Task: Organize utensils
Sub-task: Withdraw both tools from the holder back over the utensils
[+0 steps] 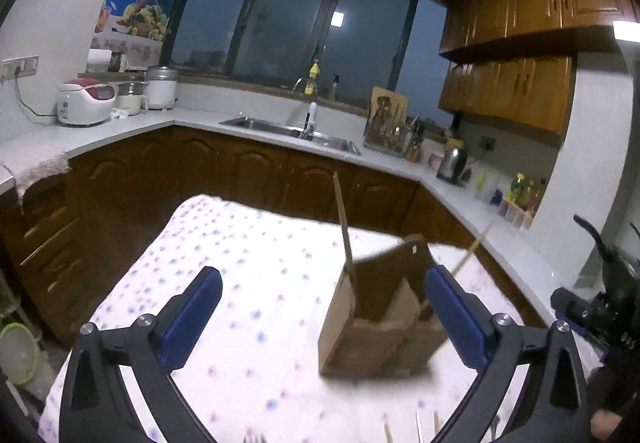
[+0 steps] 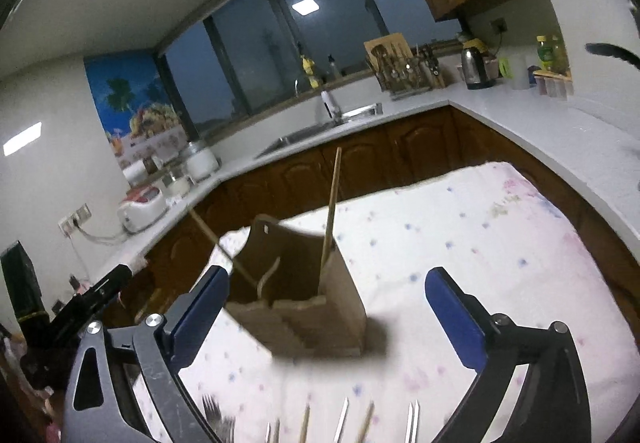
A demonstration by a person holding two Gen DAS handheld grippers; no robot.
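A brown cardboard utensil holder (image 1: 376, 319) with stepped compartments stands on the table with the dotted white cloth (image 1: 240, 263). Two wooden chopsticks (image 1: 343, 227) stand in it, one upright, one leaning. My left gripper (image 1: 324, 315) is open and empty, its right finger close to the holder's right side. In the right wrist view the holder (image 2: 304, 307) sits between my right gripper's (image 2: 326, 315) open, empty fingers, nearer the left one. Tips of several forks and chopsticks (image 2: 344, 423) lie on the cloth at the bottom edge.
A white kitchen counter (image 1: 128, 127) wraps round the room, with a sink (image 1: 288, 131), rice cookers (image 1: 86, 101), a kettle (image 1: 452, 161) and a utensil rack (image 1: 390, 127). Dark wooden cabinets stand below. The other gripper shows at the right edge (image 1: 600, 307).
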